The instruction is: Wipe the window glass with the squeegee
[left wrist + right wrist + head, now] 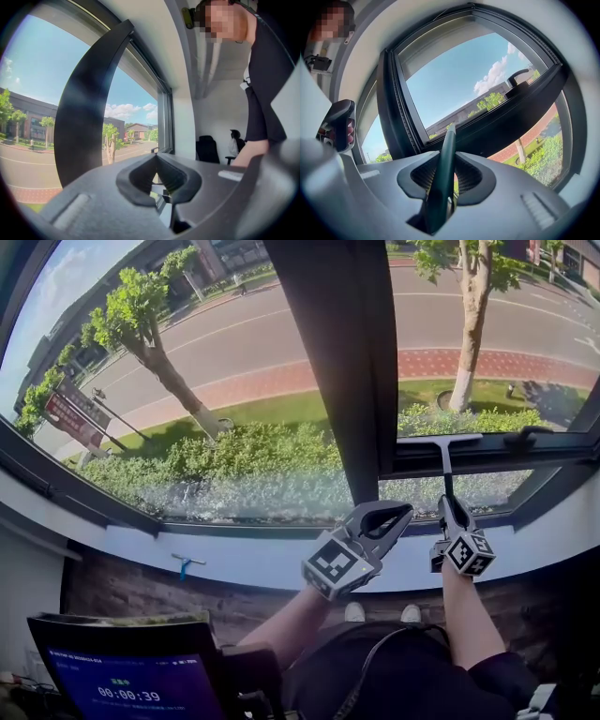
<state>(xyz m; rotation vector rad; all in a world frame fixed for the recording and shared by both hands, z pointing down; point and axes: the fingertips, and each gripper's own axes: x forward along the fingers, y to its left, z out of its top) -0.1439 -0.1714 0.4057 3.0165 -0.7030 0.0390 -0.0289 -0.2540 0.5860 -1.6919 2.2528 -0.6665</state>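
Observation:
The squeegee (441, 442) has a pale blade lying across the bottom of the upper right pane, just above the dark transom (487, 457). Its thin dark handle (444, 173) runs down into my right gripper (454, 514), which is shut on it; in the right gripper view the handle stands between the jaws of my right gripper (446, 159) and rises to the transom. My left gripper (380, 519) hangs just left of it, over the sill below the wide dark mullion (342, 362). In its own view the left gripper (157, 159) is shut with nothing in it.
A white sill (234, 559) runs under the panes, with a small blue clip (185, 565) on it. A window latch handle (525, 437) sits on the transom at the right. A screen showing a timer (131, 688) stands lower left. An office chair (206, 149) is behind.

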